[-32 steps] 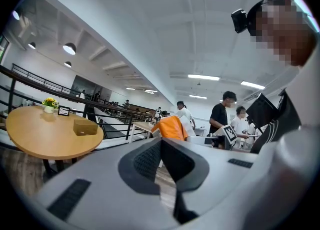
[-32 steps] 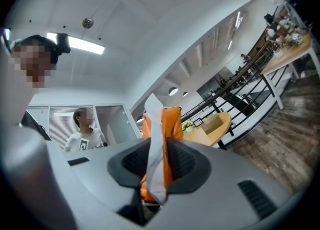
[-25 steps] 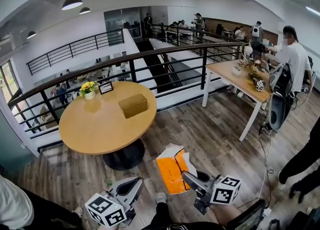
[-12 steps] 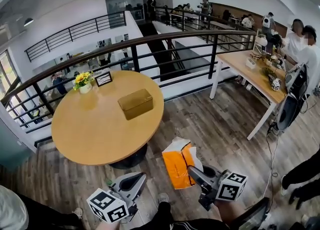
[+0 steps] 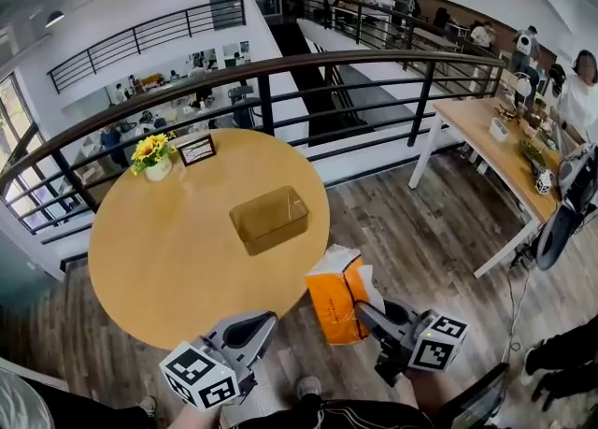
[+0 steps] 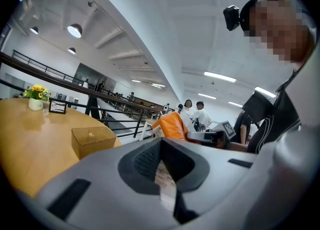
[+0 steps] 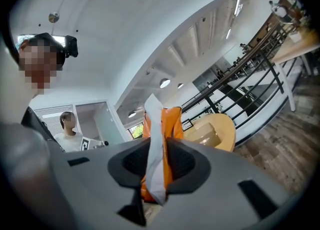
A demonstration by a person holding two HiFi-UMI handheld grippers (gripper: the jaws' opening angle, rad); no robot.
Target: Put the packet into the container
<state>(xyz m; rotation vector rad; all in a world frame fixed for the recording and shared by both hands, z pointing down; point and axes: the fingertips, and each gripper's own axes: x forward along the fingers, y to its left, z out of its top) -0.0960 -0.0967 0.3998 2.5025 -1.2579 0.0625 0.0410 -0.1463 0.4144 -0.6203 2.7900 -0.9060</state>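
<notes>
An orange packet [image 5: 336,294] with a white edge hangs over the floor just off the round table's [image 5: 140,250] near right rim. My right gripper [image 5: 372,311] is shut on it, and in the right gripper view the packet [image 7: 169,124] stands up between the jaws of that gripper [image 7: 157,166]. On the table's right half stands the amber see-through container [image 5: 269,219], empty; it also appears as the container [image 6: 92,141] and the container [image 7: 207,131]. Low at the table's near edge, my left gripper [image 5: 246,334] is shut and holds nothing; its own view shows the left gripper [image 6: 162,166] and the packet [image 6: 172,125] beyond.
A vase of yellow flowers [image 5: 154,156] and a small framed sign [image 5: 197,150] stand at the table's far left. A black railing [image 5: 374,70] runs behind the table. At the right stands a long wooden desk [image 5: 486,142] with people around it. A shoe [image 5: 307,387] shows below.
The view has drawn closer to the round table, which now looms larger. The right gripper, with the packet in it, has come up to the table's near right rim. The left gripper stays low.
</notes>
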